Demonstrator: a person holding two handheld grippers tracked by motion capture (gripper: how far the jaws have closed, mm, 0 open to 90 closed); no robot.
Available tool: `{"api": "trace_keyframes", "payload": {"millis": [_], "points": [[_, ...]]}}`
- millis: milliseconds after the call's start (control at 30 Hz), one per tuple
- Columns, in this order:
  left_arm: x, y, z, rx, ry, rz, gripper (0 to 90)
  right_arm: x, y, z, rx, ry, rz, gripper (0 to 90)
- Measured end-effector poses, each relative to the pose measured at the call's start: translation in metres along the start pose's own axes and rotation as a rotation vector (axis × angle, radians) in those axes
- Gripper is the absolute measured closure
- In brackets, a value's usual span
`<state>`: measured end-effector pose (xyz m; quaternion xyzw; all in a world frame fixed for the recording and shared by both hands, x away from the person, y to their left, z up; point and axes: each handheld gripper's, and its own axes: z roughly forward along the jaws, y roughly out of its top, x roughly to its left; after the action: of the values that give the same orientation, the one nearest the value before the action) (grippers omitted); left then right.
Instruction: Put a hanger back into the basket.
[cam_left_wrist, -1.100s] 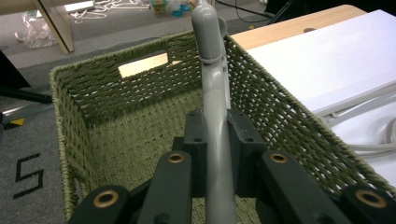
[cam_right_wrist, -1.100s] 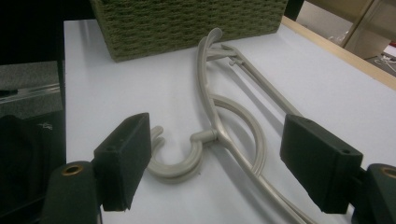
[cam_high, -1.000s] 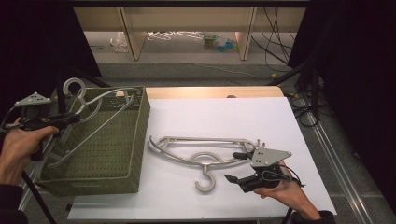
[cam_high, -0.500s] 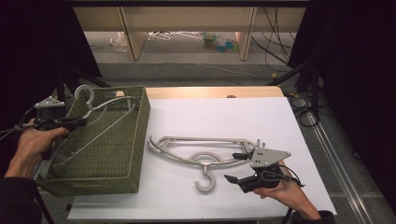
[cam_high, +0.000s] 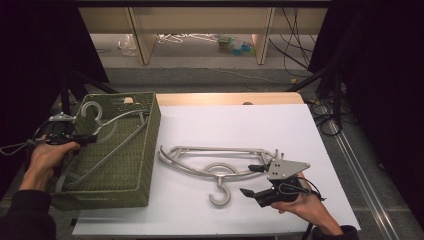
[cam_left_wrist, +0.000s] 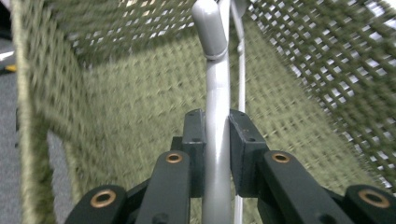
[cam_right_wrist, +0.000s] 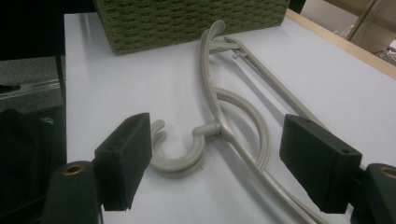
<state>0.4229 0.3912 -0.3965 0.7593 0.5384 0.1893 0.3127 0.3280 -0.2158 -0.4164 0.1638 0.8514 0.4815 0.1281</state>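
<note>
- High view: the left hand-held gripper sits over the left rim of a green woven basket at the left of the table, pinching a grey hanger that leans inside the basket with its hook up near the far left corner.
- Left gripper view: both black jaws are pressed against a grey bar of the grey hanger, which runs straight up between them; the green woven basket rises behind it and on both sides.
- High view: a pair of beige hangers lies flat on the white table, just right of the basket, hooks pointing toward the person.
- High view: the right hand-held gripper rests low at the right end of those hangers, held by the person's right hand.
- Right gripper view: the jaws are spread wide with nothing between the pads; the beige hangers lie stacked on the table ahead, their hooks near the left jaw, and the basket stands beyond them.
</note>
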Motion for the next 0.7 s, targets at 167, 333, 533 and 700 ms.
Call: {"api": "trace_keyframes", "payload": {"millis": [167, 333, 533, 700], "points": [[0.003, -0.007, -0.003, -0.062, 0.038, -0.073, 62.2, 0.000, -0.001, 0.002, -0.005, -0.009, 0.004, 25.9], [-0.006, -0.006, -0.022, -0.150, -0.011, -0.103, 57.2, 0.000, -0.001, 0.003, 0.000, -0.006, 0.005, 25.8], [-0.051, -0.012, -0.051, -0.278, -0.073, -0.056, 40.3, -0.001, -0.002, 0.003, 0.011, -0.007, 0.005, 25.8], [-0.096, -0.022, -0.065, -0.359, -0.117, -0.023, 30.3, -0.001, -0.004, 0.002, 0.009, -0.033, 0.008, 25.5]]}}
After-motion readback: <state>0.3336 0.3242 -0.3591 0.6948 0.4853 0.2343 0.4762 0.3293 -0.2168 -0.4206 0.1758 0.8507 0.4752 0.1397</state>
